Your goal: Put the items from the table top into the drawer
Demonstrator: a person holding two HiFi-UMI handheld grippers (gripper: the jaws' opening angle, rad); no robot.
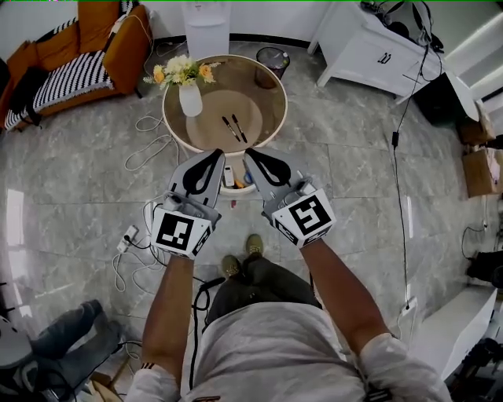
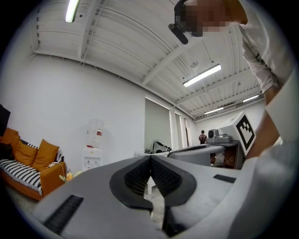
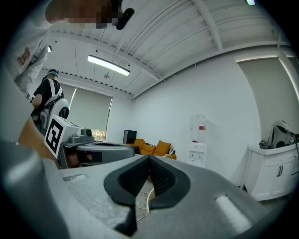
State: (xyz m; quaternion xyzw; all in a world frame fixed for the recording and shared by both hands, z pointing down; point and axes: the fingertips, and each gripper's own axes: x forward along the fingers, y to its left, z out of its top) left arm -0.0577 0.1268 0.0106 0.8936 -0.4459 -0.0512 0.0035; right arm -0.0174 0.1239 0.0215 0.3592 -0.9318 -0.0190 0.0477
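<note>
A round glass-topped table point(image 1: 267, 110) stands ahead of me in the head view. On it are a white vase of flowers point(image 1: 189, 93) and two dark pens point(image 1: 234, 128). At the table's near edge an open drawer point(image 1: 234, 177) shows between my two grippers, with small items inside that I cannot make out. My left gripper point(image 1: 214, 155) point(image 2: 150, 157) is held level just left of the drawer, its jaws meeting at the tips with nothing between them. My right gripper point(image 1: 250, 155) point(image 3: 149, 157) sits just right of the drawer, also shut and empty.
An orange sofa point(image 1: 75, 51) stands at the back left and a white water dispenser point(image 1: 206, 23) behind the table. There is a waste bin point(image 1: 272, 59) beside the table and a white cabinet point(image 1: 369, 51) at the back right. Cables point(image 1: 149, 145) and a power strip point(image 1: 128, 234) lie on the tiled floor.
</note>
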